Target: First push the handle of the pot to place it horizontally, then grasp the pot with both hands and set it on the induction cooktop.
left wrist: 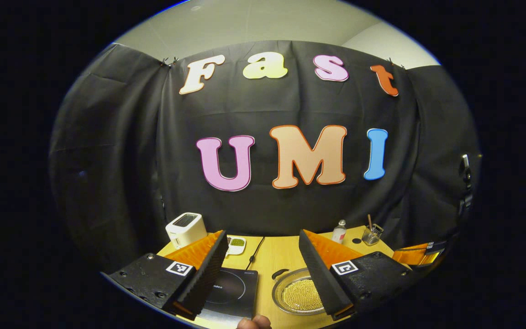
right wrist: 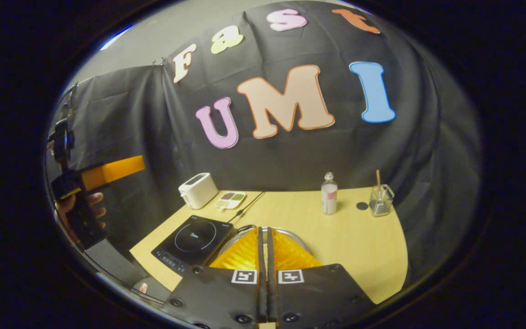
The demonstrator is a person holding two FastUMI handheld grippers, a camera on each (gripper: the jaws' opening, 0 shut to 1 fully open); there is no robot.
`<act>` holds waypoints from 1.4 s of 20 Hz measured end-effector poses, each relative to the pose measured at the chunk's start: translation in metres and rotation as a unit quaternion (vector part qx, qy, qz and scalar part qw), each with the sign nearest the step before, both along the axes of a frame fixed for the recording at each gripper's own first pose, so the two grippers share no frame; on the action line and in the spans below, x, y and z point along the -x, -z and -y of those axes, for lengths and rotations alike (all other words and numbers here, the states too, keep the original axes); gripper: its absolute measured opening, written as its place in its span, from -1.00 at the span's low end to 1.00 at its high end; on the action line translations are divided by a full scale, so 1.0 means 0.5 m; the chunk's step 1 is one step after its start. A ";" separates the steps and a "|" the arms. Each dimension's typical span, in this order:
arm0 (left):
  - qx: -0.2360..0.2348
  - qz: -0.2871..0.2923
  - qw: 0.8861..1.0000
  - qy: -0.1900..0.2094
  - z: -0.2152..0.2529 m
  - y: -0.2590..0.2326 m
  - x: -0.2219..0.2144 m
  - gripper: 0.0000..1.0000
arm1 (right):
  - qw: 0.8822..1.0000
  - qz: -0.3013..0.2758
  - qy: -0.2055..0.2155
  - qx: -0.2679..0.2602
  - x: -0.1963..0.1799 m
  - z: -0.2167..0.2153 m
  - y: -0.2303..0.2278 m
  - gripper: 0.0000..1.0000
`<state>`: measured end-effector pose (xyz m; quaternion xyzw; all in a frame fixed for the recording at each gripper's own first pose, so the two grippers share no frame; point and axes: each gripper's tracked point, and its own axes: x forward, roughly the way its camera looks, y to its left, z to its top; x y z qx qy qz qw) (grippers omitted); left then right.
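In the left gripper view a shallow metal pot [left wrist: 296, 296] full of small golden beads sits on the wooden table, its dark handle [left wrist: 280, 273] pointing to the far left. The black induction cooktop [left wrist: 232, 289] lies just left of it. My left gripper [left wrist: 261, 234] hangs above both, open and holding nothing. In the right gripper view my right gripper [right wrist: 265, 230] is shut with nothing in it, directly over the pot's rim [right wrist: 234, 238] and handle [right wrist: 245, 227]. The cooktop [right wrist: 193, 241] lies to its left. A hand [right wrist: 80, 204] holds the left gripper [right wrist: 116, 170] high at the left.
A white toaster [right wrist: 197, 189] and a divided dish of beans [right wrist: 230, 199] stand behind the cooktop, with a cable [right wrist: 247, 208] running between them. Farther right on the table [right wrist: 359, 246] are a small bottle [right wrist: 329, 194], a black disc [right wrist: 362, 205] and a glass jar [right wrist: 381, 200].
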<state>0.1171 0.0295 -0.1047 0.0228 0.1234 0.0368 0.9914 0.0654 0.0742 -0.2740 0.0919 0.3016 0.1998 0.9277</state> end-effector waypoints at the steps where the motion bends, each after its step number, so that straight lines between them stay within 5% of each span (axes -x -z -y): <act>1: 0.000 -0.006 1.000 -0.006 -0.002 0.009 0.000 0.88 | 1.000 -0.014 -0.008 0.002 0.005 0.000 0.026 -0.95; 5: 0.001 -0.028 1.000 -0.010 -0.006 0.039 -0.015 0.89 | 0.997 -0.073 -0.039 0.002 0.032 -0.017 0.119 -1.00; 6: 0.000 -0.037 0.999 -0.011 -0.011 0.047 -0.019 0.89 | 0.994 -0.095 -0.049 0.001 0.043 -0.024 0.145 -0.80; 7: -0.001 -0.043 0.999 -0.010 -0.016 0.053 -0.019 0.89 | 0.992 -0.116 -0.057 0.000 0.056 -0.032 0.167 -1.00; 17: 0.000 -0.059 0.998 -0.010 -0.047 0.081 -0.038 0.89 | 0.961 -0.241 -0.131 0.035 0.170 -0.076 0.346 -1.00; 28: 0.003 -0.067 0.998 -0.018 -0.066 0.098 -0.031 0.89 | 0.931 -0.315 -0.161 0.088 0.229 -0.047 0.432 -1.00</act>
